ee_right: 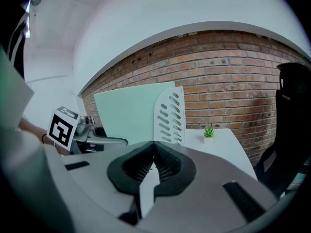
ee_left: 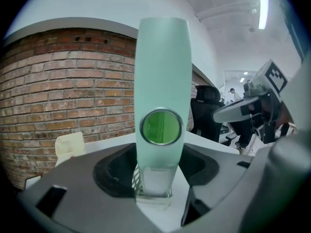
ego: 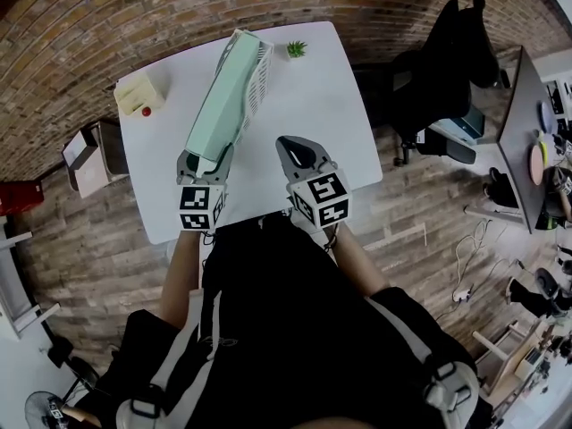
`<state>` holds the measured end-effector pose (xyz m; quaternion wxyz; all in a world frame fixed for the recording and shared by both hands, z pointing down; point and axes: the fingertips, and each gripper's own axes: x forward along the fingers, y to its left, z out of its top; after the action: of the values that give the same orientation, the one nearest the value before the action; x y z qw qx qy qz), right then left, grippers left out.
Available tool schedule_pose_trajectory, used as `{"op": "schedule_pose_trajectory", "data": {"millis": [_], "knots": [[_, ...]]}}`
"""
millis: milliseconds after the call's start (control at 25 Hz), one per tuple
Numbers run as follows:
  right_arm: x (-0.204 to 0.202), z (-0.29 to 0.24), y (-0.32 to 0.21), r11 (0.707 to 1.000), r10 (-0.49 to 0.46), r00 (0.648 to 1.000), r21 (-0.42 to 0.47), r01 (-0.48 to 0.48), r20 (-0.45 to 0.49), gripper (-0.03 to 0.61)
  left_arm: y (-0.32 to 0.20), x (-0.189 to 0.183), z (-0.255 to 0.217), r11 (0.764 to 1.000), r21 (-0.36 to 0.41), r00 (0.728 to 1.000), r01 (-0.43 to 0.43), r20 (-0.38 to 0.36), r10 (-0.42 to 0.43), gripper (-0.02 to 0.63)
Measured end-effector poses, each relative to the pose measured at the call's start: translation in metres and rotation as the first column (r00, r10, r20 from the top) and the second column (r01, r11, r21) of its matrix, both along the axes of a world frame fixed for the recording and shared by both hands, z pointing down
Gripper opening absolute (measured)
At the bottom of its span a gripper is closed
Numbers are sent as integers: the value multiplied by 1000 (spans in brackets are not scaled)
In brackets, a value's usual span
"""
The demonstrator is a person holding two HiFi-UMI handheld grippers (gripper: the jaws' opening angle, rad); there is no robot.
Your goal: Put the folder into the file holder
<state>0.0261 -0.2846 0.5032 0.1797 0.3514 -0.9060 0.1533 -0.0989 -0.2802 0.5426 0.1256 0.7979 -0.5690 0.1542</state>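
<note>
A mint-green folder stands on its edge on the white table, its far end inside the white slotted file holder. My left gripper is at the folder's near end. In the left gripper view the folder's spine rises between the wide jaws of the left gripper, with dark gaps at both pads. My right gripper hovers to the right of the folder, shut and empty. The right gripper view shows the right gripper closed, with the folder and file holder beyond it.
A small potted plant stands at the table's far edge. A cream box and a small red thing sit at the far left corner. A black office chair stands right of the table.
</note>
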Motion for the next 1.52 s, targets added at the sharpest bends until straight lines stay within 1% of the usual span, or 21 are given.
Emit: {"op": "schedule_pose_trajectory", "data": {"millis": [200,320,440,560,600,640,680,760,800,920,1040,1280,1400,1520], "knots": [[6,8,16,999,-30,999,-20,31,40,9,24,-4,6,997,-34,997,70,13,-70,244],[8,21,24,998,-43,997,-42,46,61,9,40,-5,11,991,-60,993,116,-1,-116,242],[10,38,33,996,-56,997,-68,60,60,9,56,-2,17,986,-81,989,145,-5,-145,242],[9,44,48,994,-66,996,-81,71,60,9,77,-2,26,974,-139,983,181,2,-183,233],[8,44,53,994,-73,996,-81,77,58,9,84,-3,29,966,-165,980,197,1,-200,186],[5,44,59,993,-82,995,-79,86,54,9,91,-4,32,958,-187,976,216,1,-220,65],[3,45,64,992,-93,994,-77,96,49,9,97,-5,35,950,-204,971,235,4,-240,28],[-4,45,75,991,-111,993,-75,114,39,9,108,-7,39,938,-223,963,265,16,-268,23],[-7,45,79,990,-117,993,-73,119,34,9,113,-7,39,936,-224,962,270,18,-273,23],[-21,41,90,990,-128,992,-54,128,11,9,124,-10,33,940,-221,964,258,-11,-267,23],[-38,32,102,990,-138,990,-28,138,-10,9,138,-21,26,941,-212,959,265,-48,-280,23],[-66,28,159,993,-118,992,-4,118,-39,9,195,-44,13,938,-197,941,284,-128,-312,23],[-70,28,185,995,-96,994,2,96,-50,9,221,-45,13,945,-187,943,270,-145,-298,23],[-62,28,203,997,-75,994,4,75,-81,9,237,-41,12,951,-177,944,253,-169,-283,23]]}}
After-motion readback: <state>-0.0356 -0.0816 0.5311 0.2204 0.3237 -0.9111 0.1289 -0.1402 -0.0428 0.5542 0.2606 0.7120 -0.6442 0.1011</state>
